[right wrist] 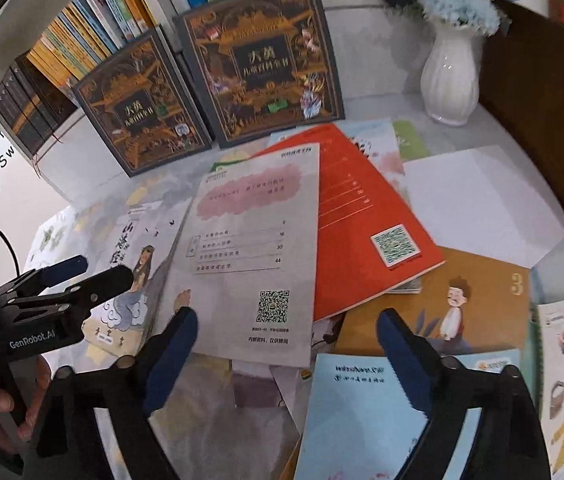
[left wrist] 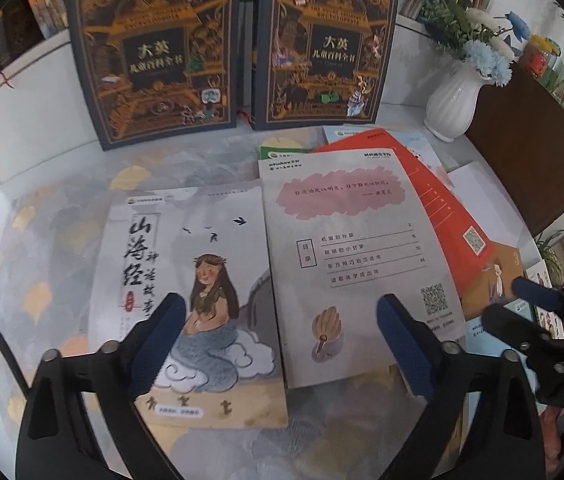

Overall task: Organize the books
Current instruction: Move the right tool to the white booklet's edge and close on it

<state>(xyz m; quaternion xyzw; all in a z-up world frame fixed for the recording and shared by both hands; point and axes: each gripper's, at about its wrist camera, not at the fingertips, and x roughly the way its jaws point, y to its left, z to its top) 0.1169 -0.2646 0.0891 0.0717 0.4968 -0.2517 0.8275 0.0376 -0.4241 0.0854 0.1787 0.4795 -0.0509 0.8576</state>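
Both claws hang wide open and empty over the scattered books, the left gripper (left wrist: 278, 344) above the mermaid book (left wrist: 198, 280) and the right gripper (right wrist: 286, 352) above the grey booklet (right wrist: 258, 240), which I'd lift first by its near edge

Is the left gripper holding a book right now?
No, the left gripper stands wide open above the mermaid-cover book and the grey contents-page book, with nothing between its pads.
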